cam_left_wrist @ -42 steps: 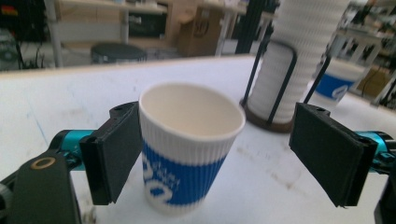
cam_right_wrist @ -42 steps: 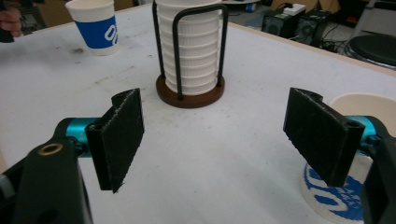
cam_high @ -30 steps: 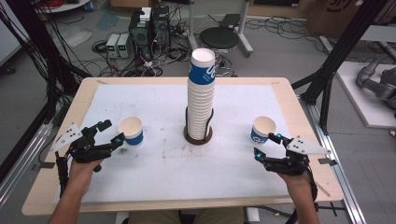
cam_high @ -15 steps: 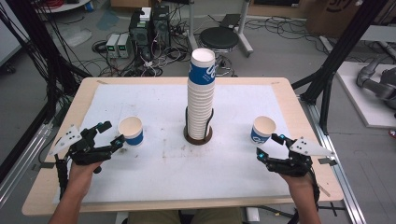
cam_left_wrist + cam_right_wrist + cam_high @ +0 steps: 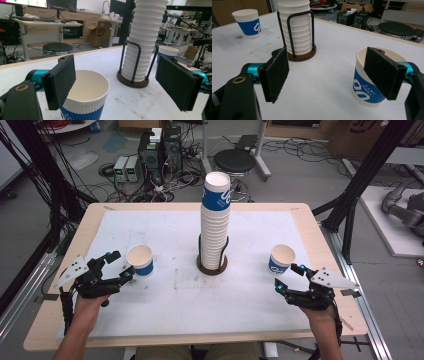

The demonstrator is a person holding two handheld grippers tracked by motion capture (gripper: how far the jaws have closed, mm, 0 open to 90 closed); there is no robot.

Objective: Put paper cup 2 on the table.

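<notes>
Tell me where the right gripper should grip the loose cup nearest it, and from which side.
Grip the right cup across its ribbed wall just under the rim, coming in level from the person's side. It stands upright and tapers downward. The right gripper is open but offset, with one jaw at the cup.

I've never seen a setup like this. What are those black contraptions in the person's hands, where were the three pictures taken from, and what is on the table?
A person holds hand-operated tongs, one per hand: the left tongs and the right tongs. One picture looks down from above the table. The other two come from small cameras riding on each pair of tongs, looking along their black pads. In the middle stands a tall stack of paper cups in a dark holder. A single left cup and a right cup stand on either side. Both tongs are open beside their cups; nothing is held.
</notes>
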